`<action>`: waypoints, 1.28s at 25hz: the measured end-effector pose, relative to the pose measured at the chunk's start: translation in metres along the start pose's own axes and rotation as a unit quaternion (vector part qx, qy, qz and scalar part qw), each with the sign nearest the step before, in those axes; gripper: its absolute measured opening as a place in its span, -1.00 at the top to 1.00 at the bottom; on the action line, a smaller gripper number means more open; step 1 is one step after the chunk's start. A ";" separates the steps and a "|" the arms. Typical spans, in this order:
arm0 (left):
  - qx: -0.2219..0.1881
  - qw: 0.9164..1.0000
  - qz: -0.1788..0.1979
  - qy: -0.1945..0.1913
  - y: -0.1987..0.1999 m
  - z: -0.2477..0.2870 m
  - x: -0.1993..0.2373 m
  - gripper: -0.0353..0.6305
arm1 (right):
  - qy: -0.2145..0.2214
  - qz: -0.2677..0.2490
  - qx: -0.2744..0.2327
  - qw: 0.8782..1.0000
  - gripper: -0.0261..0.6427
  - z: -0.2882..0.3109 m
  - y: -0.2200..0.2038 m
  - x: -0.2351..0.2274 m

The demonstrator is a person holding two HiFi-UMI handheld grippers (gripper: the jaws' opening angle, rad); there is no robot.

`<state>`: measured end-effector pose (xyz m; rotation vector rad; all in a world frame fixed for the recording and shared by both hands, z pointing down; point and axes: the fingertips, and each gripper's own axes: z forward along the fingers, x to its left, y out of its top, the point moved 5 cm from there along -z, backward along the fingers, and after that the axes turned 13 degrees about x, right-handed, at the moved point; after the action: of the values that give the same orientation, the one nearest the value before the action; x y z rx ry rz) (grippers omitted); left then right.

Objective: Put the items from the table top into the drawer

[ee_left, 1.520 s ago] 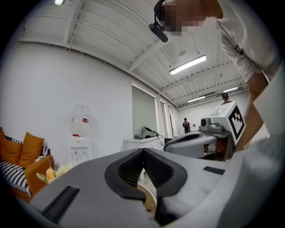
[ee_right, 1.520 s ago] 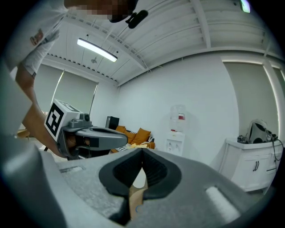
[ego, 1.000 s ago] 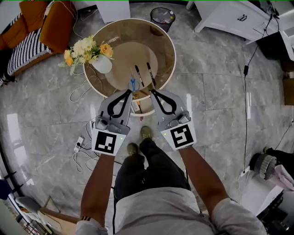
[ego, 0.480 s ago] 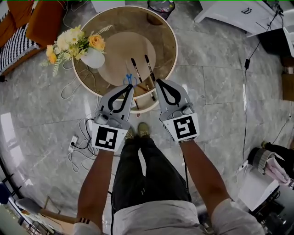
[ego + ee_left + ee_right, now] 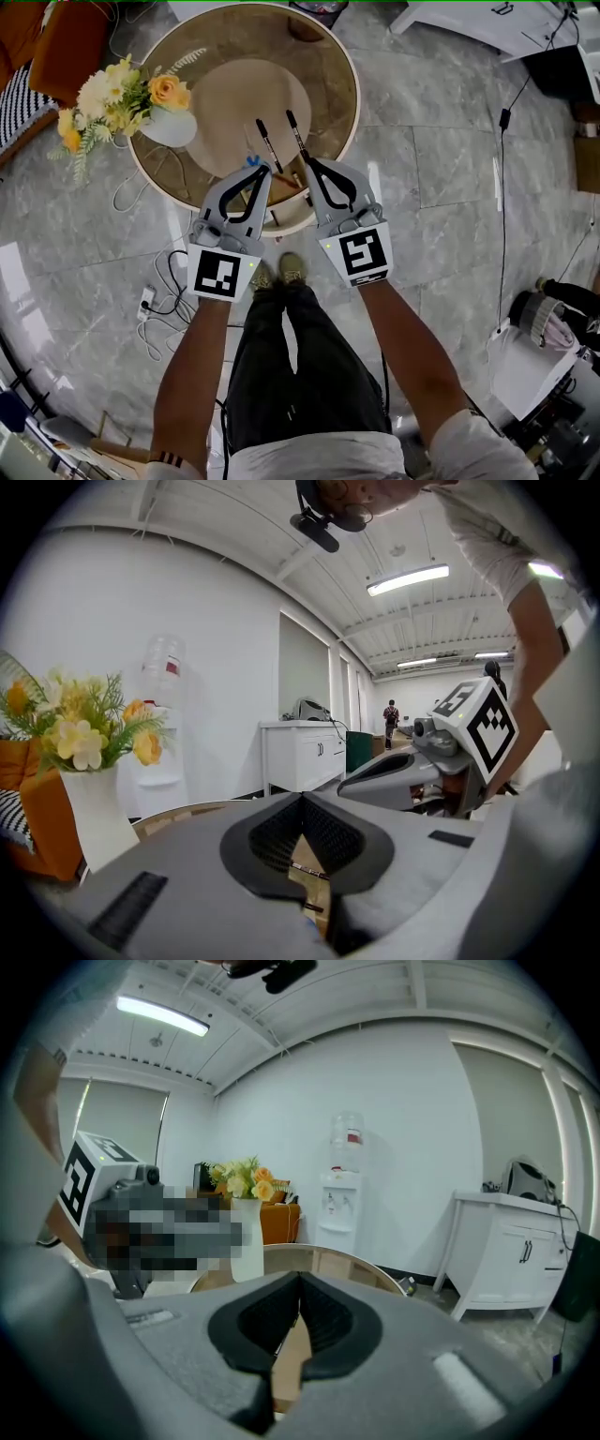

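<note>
At counter's [image 5: 351,111] near edge, left hand-held gripper [image 5: 261,174] and right hand-held gripper [image 5: 307,164], both closed on nothing, have dropped toward the drawer [image 5: 289,223]; pens [image 5: 269,145] untouched.

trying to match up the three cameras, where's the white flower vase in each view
Head view: white vase at upper left, on the left part of the round table.
Left gripper view: far left, lower half.
Right gripper view: left of centre, at mid height.
Shared landmark: the round table's tan rim, beside the vase in every view.
</note>
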<state>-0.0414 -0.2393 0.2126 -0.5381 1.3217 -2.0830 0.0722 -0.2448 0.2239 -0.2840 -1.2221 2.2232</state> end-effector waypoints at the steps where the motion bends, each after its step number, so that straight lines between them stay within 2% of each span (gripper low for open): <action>1: 0.002 1.000 0.001 -0.002 -0.003 0.005 0.000 0.90 | -0.001 0.001 0.006 1.000 0.91 0.005 -0.004 -0.003; 17: 0.034 0.999 -0.010 -0.010 -0.055 0.058 0.015 0.90 | -0.002 0.019 0.109 0.994 0.69 0.083 -0.069 -0.015; 26: 0.045 0.999 -0.021 -0.019 -0.069 0.071 0.019 0.89 | -0.014 0.049 0.182 0.982 0.61 0.119 -0.104 -0.022; 32: 0.046 0.998 -0.027 -0.023 -0.076 0.073 0.023 0.90 | -0.004 0.055 0.217 0.975 0.58 0.135 -0.120 -0.020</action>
<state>-0.0332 -0.2788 0.3130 -0.5828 1.1914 -2.1504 0.0748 -0.3023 0.3966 -0.1701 -0.7064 2.5157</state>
